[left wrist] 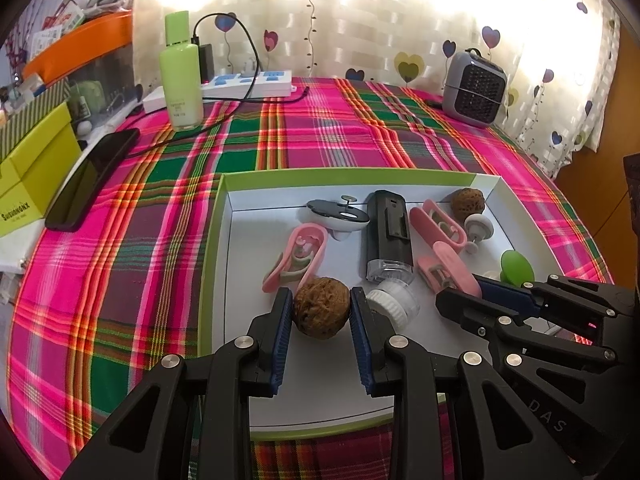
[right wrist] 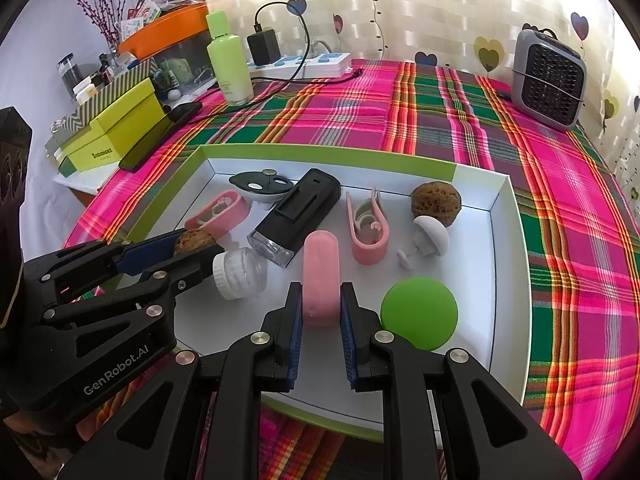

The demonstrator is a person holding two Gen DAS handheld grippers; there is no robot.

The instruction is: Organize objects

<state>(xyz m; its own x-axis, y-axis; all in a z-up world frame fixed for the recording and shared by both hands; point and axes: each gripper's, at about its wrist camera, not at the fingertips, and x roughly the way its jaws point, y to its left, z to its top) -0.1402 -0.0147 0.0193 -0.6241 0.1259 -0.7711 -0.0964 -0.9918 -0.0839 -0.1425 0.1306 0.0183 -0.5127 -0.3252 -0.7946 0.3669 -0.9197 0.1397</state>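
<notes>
A white tray (left wrist: 224, 240) with a green rim lies on the plaid cloth and holds several small items. My left gripper (left wrist: 320, 298) is shut on a brown walnut (left wrist: 320, 310) at the tray's near left; the right wrist view shows that gripper (right wrist: 188, 248) and walnut (right wrist: 194, 240) from the side. My right gripper (right wrist: 321, 292) is shut on the near end of a pink clip (right wrist: 321, 280) beside a green dome (right wrist: 419, 314). A second walnut (right wrist: 436, 204), two more pink clips (right wrist: 368, 228) (right wrist: 220, 212), a black device (right wrist: 300, 212) and a white-capped jar (right wrist: 240, 274) also lie in the tray.
A white hook (right wrist: 430, 238) and a black-and-white oval piece (right wrist: 262, 188) lie in the tray too. Behind it stand a green bottle (left wrist: 180, 76), a power strip (left wrist: 248, 82) and a grey heater (left wrist: 474, 88). A phone (left wrist: 90, 180) and yellow-green boxes (left wrist: 32, 168) sit at the left.
</notes>
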